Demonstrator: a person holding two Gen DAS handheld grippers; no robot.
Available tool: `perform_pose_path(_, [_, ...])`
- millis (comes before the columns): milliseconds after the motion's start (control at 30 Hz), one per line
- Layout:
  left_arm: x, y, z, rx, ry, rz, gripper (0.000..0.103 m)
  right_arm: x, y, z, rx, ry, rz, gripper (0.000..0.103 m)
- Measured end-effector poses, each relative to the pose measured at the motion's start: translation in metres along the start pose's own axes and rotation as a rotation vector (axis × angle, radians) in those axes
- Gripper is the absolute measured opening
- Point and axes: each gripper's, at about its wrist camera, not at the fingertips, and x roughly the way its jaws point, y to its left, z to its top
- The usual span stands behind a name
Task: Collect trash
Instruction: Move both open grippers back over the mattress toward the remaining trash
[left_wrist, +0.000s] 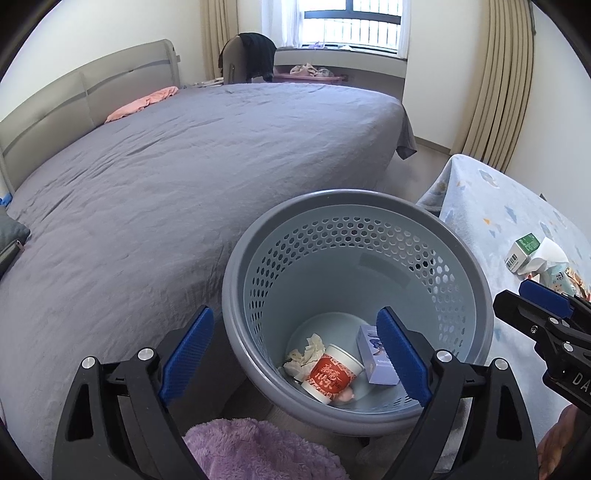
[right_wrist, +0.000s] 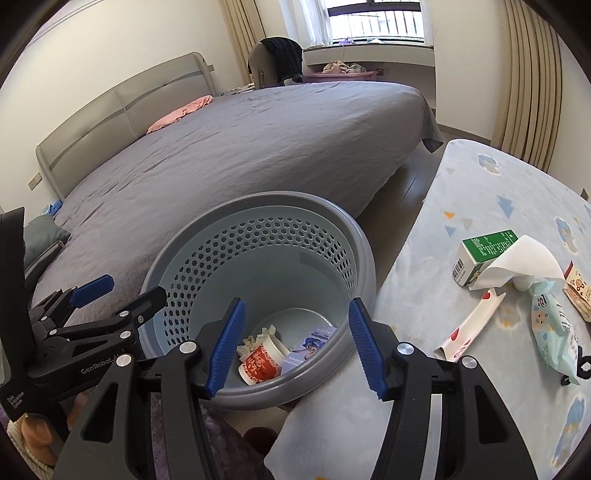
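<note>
Hovering over the grey perforated waste basket (left_wrist: 461, 258), the left gripper (left_wrist: 295, 354) has its blue pads spread wide with nothing between them. The right gripper (right_wrist: 297, 347) hangs beside it, jaws at a middling gap and also empty. No earlier view here, so only the gaps can be told.

Down on the basket floor lie a paper cup (left_wrist: 332, 373) on its side with an orange-red label bearing white characters too distorted to read, a crumpled tissue (left_wrist: 304, 354) touching it, and a lavender carton (left_wrist: 375, 358) with a blue cartoon figure (right_wrist: 314, 345) on its face. Something small and pink (left_wrist: 345, 396) peeks from under the cup.

The basket stands on the floor between the bed with its grey sheet (left_wrist: 166, 184) and a table under a pale blue patterned cloth (right_wrist: 461, 184), close against the table's left edge.

Still on the table, near its right edge: a green-and-white carton (right_wrist: 480, 254) showing a barcode, a white sheet of paper (right_wrist: 524, 262) leaning over it, a long white wrapper with red hearts (right_wrist: 471, 328) nearer the front edge, a pale blue wipes pack (right_wrist: 554, 328), and a beige printed packet (right_wrist: 580, 291) at the frame's edge.

On the left gripper's black body, seen from the right wrist, reads "GenRobot.AI" (right_wrist: 99, 367) and "Data Acquisition System".
</note>
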Motion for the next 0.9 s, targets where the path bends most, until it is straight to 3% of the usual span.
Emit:
perform_pose_path(400, [-0.012, -0.008, -0.003, 0.013, -0.009, 0.003, 0.093, -0.018, -0.009, -0.012, 0.015, -0.020, -0.012, 0.061])
perform_pose_path(900, [-0.032, -0.047, -0.011, 0.061, -0.015, -0.056, 0.094, -0.056, -0.047, -0.040, 0.091, -0.040, -0.076, 0.068])
